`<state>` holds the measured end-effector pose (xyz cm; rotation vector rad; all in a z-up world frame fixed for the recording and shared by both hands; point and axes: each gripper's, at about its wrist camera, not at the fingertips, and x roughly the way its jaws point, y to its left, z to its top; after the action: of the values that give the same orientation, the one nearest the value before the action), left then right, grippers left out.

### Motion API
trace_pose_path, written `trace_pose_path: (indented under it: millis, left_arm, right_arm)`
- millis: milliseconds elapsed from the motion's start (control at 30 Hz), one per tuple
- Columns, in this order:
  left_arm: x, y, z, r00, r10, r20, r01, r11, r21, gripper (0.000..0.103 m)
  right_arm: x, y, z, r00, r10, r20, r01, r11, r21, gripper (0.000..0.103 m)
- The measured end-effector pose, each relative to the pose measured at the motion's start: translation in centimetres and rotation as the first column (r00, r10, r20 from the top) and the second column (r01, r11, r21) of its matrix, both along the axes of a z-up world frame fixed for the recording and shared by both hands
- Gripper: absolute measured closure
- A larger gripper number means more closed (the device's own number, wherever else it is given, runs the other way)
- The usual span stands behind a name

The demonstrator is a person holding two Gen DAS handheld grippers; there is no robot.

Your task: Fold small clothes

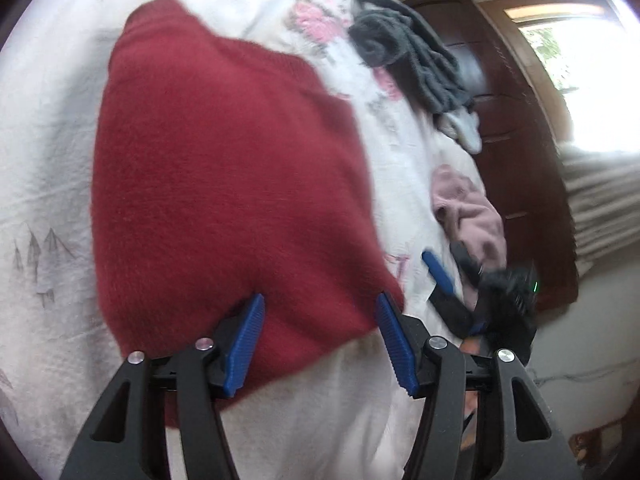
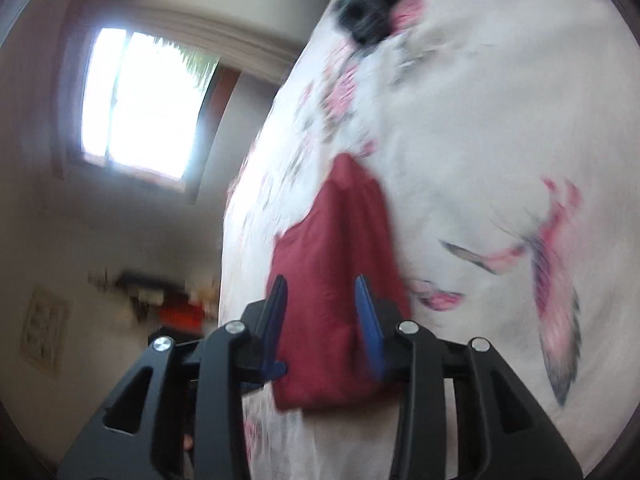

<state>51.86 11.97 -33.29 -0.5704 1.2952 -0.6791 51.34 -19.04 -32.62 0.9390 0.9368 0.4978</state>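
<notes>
Left gripper (image 1: pixel 320 316) gapes over the red sweater (image 1: pixel 224 184); contact seemingly none.

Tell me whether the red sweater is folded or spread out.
Folded, at least partly. In the left wrist view the red sweater lies on the floral bedsheet as one compact block with no sleeves sticking out. How many folds, cannot tell.

My left gripper (image 1: pixel 320 332) has its jaws spread wide, the blue pads (image 1: pixel 246 344) well apart. My right gripper (image 2: pixel 322 320) has its jaws apart too, but narrower. The right view is blurred, so I cannot tell contact.
</notes>
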Motion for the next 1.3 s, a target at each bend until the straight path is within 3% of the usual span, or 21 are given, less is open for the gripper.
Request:
trace_pose_path:
  millis: [67, 100, 200, 233, 267, 367, 433, 533, 600, 667, 700, 733, 767, 800, 833, 867, 933, 1067, 1200, 1300]
  left_arm:
    - [-0.6, 0.0, -0.3, 1.0, -0.01, -0.009, 0.01, 1.0, 0.003, 0.044]
    - [-1.0, 0.0, -0.7, 1.0, -0.006, -0.021, 0.006, 1.0, 0.002, 0.044]
    - [-1.8, 0.4, -0.9, 0.999, 0.01, -0.034, -0.011, 1.0, -0.017, 0.045]
    - [-2.1, 0.6, -0.9, 0.999, 0.016, -0.036, -0.017, 1.0, -0.026, 0.044]
    - [-2.2, 0.8, -0.9, 0.999, 0.019, -0.041, -0.021, 0.999, -0.031, 0.044]
    - [-2.2, 1.0, -1.3, 0.998, 0.015, -0.061, -0.017, 0.999, -0.028, 0.045]
    - [-2.5, 0.7, -1.2, 0.998, -0.007, -0.06, 0.005, 1.0, -0.028, 0.045]
    - [-2.6, 0.1, -0.3, 0.999, -0.034, -0.024, 0.034, 0.999, -0.029, 0.044]
    - [-2.3, -0.1, -0.3, 0.999, -0.031, -0.02, 0.03, 0.999, -0.034, 0.044]
    - [-1.9, 0.0, -1.1, 0.999, -0.023, -0.044, 0.022, 0.999, -0.026, 0.044]
    - [-1.8, -0.1, -1.6, 0.998, -0.021, -0.059, 0.02, 0.999, -0.027, 0.044]
    - [-1.7, -0.2, -2.0, 0.997, -0.021, -0.079, 0.019, 0.999, -0.029, 0.044]
    - [-1.6, -0.3, -2.2, 0.996, -0.023, -0.086, 0.02, 0.999, -0.028, 0.044]
    - [-1.7, -0.4, -2.2, 0.996, -0.024, -0.084, 0.022, 0.999, -0.025, 0.044]
    - [-1.7, -0.6, -2.1, 0.996, -0.031, -0.079, 0.029, 0.999, -0.029, 0.044]
    - [-1.8, -0.7, -2.1, 0.996, -0.036, -0.077, 0.034, 0.999, -0.033, 0.044]
    - [-1.7, -1.3, -2.3, 0.996, -0.048, -0.081, 0.045, 0.998, -0.034, 0.044]
    - [-2.0, -1.8, -2.9, 0.992, -0.074, -0.105, 0.073, 0.997, -0.017, 0.045]
    - [-1.2, 0.0, 0.8, 0.997, -0.073, -0.007, 0.072, 0.996, -0.053, 0.045]
    - [1.6, 2.7, 3.3, 0.997, -0.001, 0.075, 0.006, 0.998, -0.065, 0.044]
  right_arm:
    - [1.8, 1.3, 0.1, 0.994, 0.102, -0.033, -0.103, 0.995, -0.017, 0.064]
    - [3.1, 2.5, -0.2, 0.986, 0.15, -0.076, -0.156, 0.985, -0.075, 0.064]
    - [5.1, 5.4, -2.1, 0.939, 0.276, -0.206, -0.31, 0.939, -0.151, 0.059]
    - [5.3, 6.5, -2.8, 0.922, 0.306, -0.237, -0.351, 0.92, -0.176, 0.064]
    - [5.2, 6.8, -3.1, 0.919, 0.309, -0.244, -0.359, 0.913, -0.195, 0.083]
    - [4.8, 5.8, -3.7, 0.931, 0.272, -0.243, -0.326, 0.919, -0.223, 0.088]
    - [4.3, 4.3, -4.4, 0.942, 0.224, -0.249, -0.278, 0.938, -0.207, 0.089]
    - [4.4, 4.5, -3.8, 0.945, 0.238, -0.223, -0.283, 0.938, -0.198, 0.087]
    - [5.2, 5.0, -2.3, 0.949, 0.263, -0.176, -0.294, 0.938, -0.182, 0.078]
    - [6.7, 5.1, -1.7, 0.952, 0.249, -0.179, -0.28, 0.944, -0.174, 0.049]
    - [7.7, 5.2, -1.5, 0.952, 0.243, -0.187, -0.276, 0.944, -0.179, 0.046]
    - [8.5, 5.4, -1.5, 0.947, 0.249, -0.202, -0.286, 0.941, -0.18, 0.046]
    - [9.2, 5.7, -1.7, 0.94, 0.263, -0.218, -0.301, 0.938, -0.17, 0.054]
    - [10.0, 5.9, -1.9, 0.931, 0.281, -0.234, -0.321, 0.934, -0.155, 0.07]
    - [10.4, 6.1, -1.9, 0.927, 0.284, -0.243, -0.329, 0.929, -0.17, 0.094]
    - [10.3, 5.7, -1.6, 0.933, 0.278, -0.23, -0.324, 0.926, -0.194, 0.096]
    - [9.5, 4.5, -1.2, 0.955, 0.222, -0.195, -0.27, 0.924, -0.273, 0.097]
    - [8.3, 2.8, -4.6, 0.956, 0.18, -0.233, -0.244, 0.927, -0.285, 0.096]
    - [8.4, 2.7, -1.9, 0.965, 0.199, -0.171, -0.242, 0.926, -0.289, 0.085]
    - [9.4, 2.8, 1.2, 0.978, 0.186, -0.095, -0.206, 0.93, -0.304, 0.08]
